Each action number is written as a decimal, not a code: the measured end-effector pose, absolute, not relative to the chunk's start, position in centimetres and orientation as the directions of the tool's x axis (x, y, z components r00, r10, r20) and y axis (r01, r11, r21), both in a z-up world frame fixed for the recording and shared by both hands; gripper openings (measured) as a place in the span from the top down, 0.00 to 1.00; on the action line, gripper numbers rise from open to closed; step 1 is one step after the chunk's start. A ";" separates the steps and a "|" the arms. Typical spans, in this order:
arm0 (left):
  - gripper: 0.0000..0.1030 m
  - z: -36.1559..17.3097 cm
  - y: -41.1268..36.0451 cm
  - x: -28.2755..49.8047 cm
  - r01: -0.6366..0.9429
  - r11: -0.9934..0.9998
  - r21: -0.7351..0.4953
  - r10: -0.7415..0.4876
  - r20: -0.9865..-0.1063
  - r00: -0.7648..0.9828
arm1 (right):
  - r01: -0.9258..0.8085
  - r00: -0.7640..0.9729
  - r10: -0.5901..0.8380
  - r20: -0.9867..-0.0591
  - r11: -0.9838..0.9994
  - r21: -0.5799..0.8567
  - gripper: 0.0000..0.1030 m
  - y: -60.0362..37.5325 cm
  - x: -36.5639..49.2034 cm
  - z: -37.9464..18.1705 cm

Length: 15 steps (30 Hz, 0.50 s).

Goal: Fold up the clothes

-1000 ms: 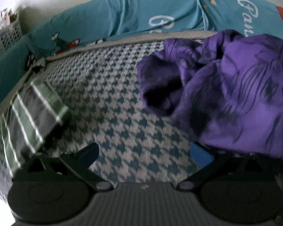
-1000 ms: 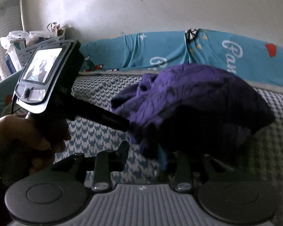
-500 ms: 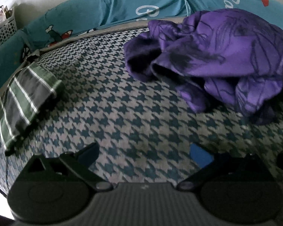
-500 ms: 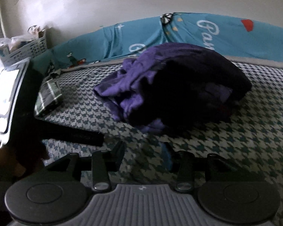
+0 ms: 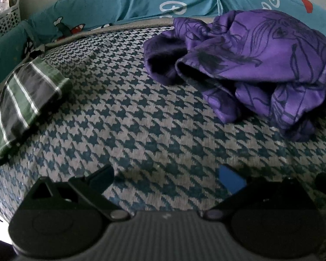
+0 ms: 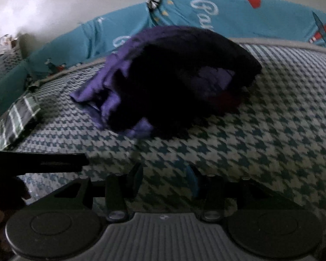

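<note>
Left wrist view: the purple garment (image 5: 245,63), held up close a second earlier, lay released in a crumpled heap on the houndstooth bedcover (image 5: 141,130), so folding had yet to start. The left gripper (image 5: 166,177) stood wide open and empty. A folded striped garment (image 5: 26,100) lay well apart.

Right wrist view: the right gripper (image 6: 164,179) was partly open, holding nothing. The heap showed no clear long axis or heading.

Houndstooth mattress cover (image 5: 154,117), teal printed bumper (image 5: 128,2), white basket (image 5: 4,21).
</note>
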State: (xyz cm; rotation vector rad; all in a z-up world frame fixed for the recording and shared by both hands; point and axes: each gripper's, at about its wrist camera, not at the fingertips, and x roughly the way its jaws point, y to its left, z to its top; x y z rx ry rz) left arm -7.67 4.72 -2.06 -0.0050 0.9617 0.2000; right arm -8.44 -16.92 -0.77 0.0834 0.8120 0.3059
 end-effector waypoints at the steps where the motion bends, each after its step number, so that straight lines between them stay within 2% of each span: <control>1: 0.00 -2.1 4.7 -7.7 -0.171 0.982 0.085 0.167 -0.814 0.556 | -0.227 0.647 0.297 -0.702 0.954 0.195 0.58 -17.1 -8.4 -0.9; 15: 0.00 -2.2 4.6 -7.8 -0.170 0.981 0.092 0.174 -0.806 0.565 | -0.201 0.643 0.301 -0.704 0.953 0.224 0.57 -17.5 -8.2 -0.9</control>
